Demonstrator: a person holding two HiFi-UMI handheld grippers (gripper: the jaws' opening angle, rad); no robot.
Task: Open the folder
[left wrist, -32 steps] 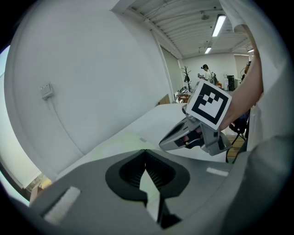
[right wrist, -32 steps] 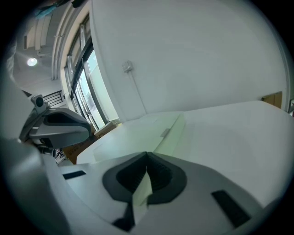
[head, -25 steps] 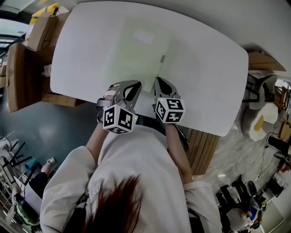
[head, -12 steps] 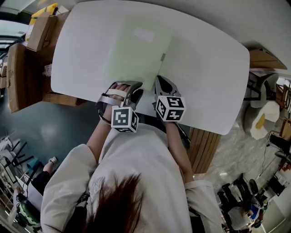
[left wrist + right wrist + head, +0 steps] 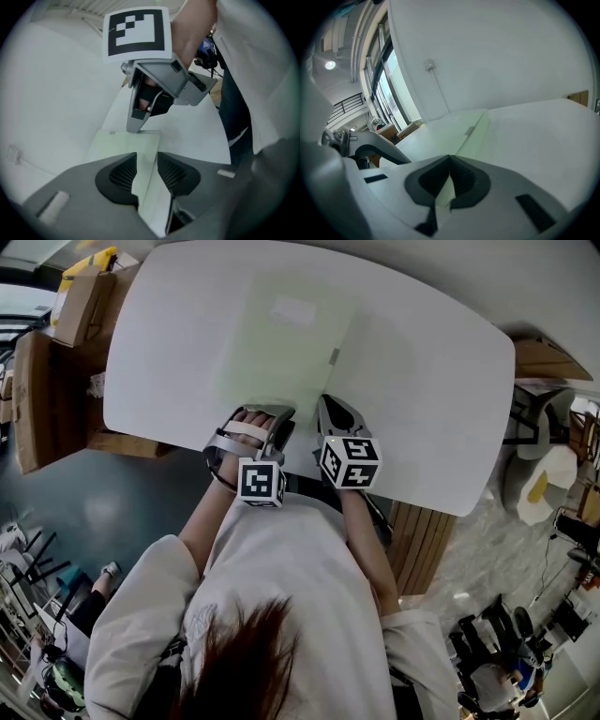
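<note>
A pale green folder (image 5: 281,343) lies flat and closed on the white table (image 5: 422,399), with a small clip (image 5: 335,357) on its right edge. My right gripper (image 5: 330,407) is at the folder's near right corner, shut on its edge (image 5: 449,185). In the left gripper view it (image 5: 134,126) pinches that corner. My left gripper (image 5: 269,420) is at the folder's near edge. Its jaws have just been opening and now stand apart, with the folder's edge (image 5: 146,161) running between them; the pads do not press on it.
Cardboard boxes (image 5: 56,343) stand left of the table. A wooden unit (image 5: 417,540) and a chair (image 5: 544,474) stand off its right side. A white label (image 5: 293,312) is on the folder's far part. The person's body is against the near table edge.
My left gripper has rolled and sunk toward the table's near edge, its marker cube turning, and its jaws have opened. The right gripper and the folder have not moved.
</note>
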